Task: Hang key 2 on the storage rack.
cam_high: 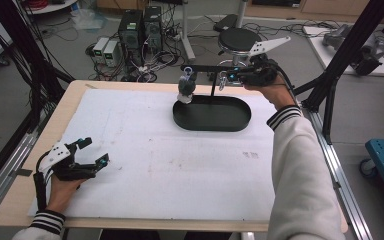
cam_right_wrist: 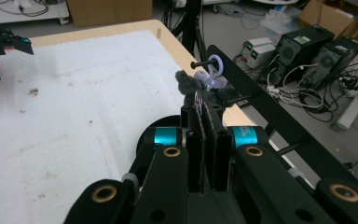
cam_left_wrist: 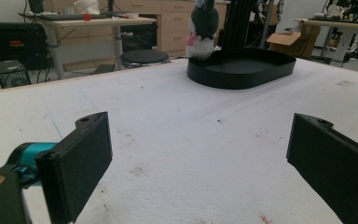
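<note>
— Toy [cam_high: 186, 86] first: where was it?

— Hanging from the far-left peg [cam_right_wrist: 199, 63] of the bar [cam_high: 207, 67] by its lilac loop [cam_right_wrist: 216, 65], its body dangling straight down over the back rim of the tray [cam_high: 210, 127]. So its long axis ran up and down.

— And which claw was closer?

— The right claw [cam_high: 226, 76], easily. It was up at bar height near the bar's right end. The left claw [cam_high: 95, 151] was low over the table's near-left corner, well apart from the toy, with its jaws wide apart and nothing between them.

— Was the right claw holding anything?

— Its jaws were pressed together. In the right gripper view a pale sliver sat at their tips, but I couldn't tell if anything was pinched there. The toy itself looked free of them.

— Then which way did the toy lie from that claw?

— Straight ahead of the tips, a little beyond them. In the high view that meant leftward along the bar, at about the same height.

— So the next move?

— I judged it would hinge on that line: travel along the bar toward the loop, not down at the plush body.
</note>
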Demonstrator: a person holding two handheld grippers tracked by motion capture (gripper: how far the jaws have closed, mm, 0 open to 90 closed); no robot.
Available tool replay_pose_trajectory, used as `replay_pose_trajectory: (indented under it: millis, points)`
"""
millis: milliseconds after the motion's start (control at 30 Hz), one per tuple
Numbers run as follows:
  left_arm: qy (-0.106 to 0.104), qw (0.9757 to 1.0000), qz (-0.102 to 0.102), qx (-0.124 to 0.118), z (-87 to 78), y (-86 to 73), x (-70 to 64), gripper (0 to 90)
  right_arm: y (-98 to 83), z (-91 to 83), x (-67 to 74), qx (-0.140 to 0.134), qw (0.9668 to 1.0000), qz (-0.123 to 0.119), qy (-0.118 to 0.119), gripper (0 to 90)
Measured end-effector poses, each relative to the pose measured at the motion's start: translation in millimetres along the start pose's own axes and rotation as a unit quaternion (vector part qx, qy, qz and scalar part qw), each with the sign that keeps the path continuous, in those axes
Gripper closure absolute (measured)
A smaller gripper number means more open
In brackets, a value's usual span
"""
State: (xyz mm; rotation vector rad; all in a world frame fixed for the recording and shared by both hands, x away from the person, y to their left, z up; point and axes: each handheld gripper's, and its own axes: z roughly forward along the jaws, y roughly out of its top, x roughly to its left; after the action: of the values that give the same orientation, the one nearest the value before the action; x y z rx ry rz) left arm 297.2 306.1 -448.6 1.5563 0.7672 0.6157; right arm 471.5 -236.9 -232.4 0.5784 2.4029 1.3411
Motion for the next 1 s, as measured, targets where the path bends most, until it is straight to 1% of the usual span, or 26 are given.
replay_pose_trajectory:
  millis: [67,100,133,233,267,333,433,467,500,533,633,667,767,800,833,867,1000]
  points:
    - [0.002,1.0000,0.002,0.000,0.5,0.0,-0.8,7.2,1.6,1.1,-1.5,0.004,1.0000,-0.002,-0.001,88.6]
    - [0.001,1.0000,0.006,0.003,0.5,0.0,-1.1,7.2,3.8,3.3,-3.6,0.009,1.0000,-0.003,0.000,88.6]
    - [0.002,1.0000,0.006,0.003,0.7,-0.1,-1.5,7.2,8.0,6.4,-7.2,0.019,0.9998,-0.011,-0.001,88.5]
    - [0.004,1.0000,0.005,0.003,0.8,-0.3,-1.6,7.2,11.0,8.4,-10.7,0.025,0.9996,-0.011,0.000,88.6]
    - [0.005,1.0000,0.005,0.003,0.8,-0.4,-1.7,7.2,11.8,9.1,-12.3,0.029,0.9995,-0.012,-0.001,88.5]
    - [0.007,0.9999,0.008,0.004,0.7,-0.4,-1.9,7.2,13.3,11.7,-17.8,0.047,0.9988,-0.012,-0.005,88.5]
    - [0.008,0.9999,0.008,0.005,0.7,-0.5,-2.0,7.2,13.2,12.2,-20.5,0.053,0.9985,-0.012,-0.005,88.6]
    - [0.009,0.9999,0.009,0.003,0.9,-0.7,-2.3,7.2,11.4,12.3,-23.4,0.056,0.9984,-0.008,-0.007,88.6]
    - [0.009,0.9999,0.009,0.002,0.8,-0.8,-2.5,7.2,11.4,12.3,-23.4,0.056,0.9984,-0.008,-0.007,88.6]
    - [0.007,0.9999,0.010,0.001,0.4,-1.0,-2.6,7.2,8.7,13.1,-26.0,0.065,0.9978,-0.008,-0.009,88.5]
    - [0.006,1.0000,0.007,-0.001,0.1,-1.1,-2.3,7.3,6.8,14.1,-28.0,0.069,0.9975,-0.009,-0.010,88.5]
    - [0.005,1.0000,0.007,-0.002,-0.1,-1.2,-1.6,7.3,5.5,14.7,-29.7,0.073,0.9973,-0.006,-0.010,88.5]
    - [0.003,1.0000,0.007,-0.003,-0.1,-1.2,-1.6,7.3,3.9,16.3,-32.0,0.078,0.9969,-0.009,-0.011,88.6]
    - [0.003,1.0000,0.007,-0.003,0.0,-1.3,-1.8,7.3,2.1,18.7,-33.2,0.085,0.9963,-0.007,-0.012,88.5]
    - [0.003,1.0000,0.006,-0.003,-0.1,-1.3,-2.0,7.3,2.1,18.7,-33.2,0.085,0.9963,-0.007,-0.012,88.5]
    - [0.004,1.0000,0.007,-0.002,0.0,-1.2,-2.1,7.4,0.4,21.3,-34.2,0.093,0.9955,-0.007,-0.013,88.5]
    - [0.004,1.0000,0.007,-0.002,-0.1,-1.3,-2.1,7.5,-1.8,26.3,-36.1,0.103,0.9946,-0.008,-0.013,88.5]
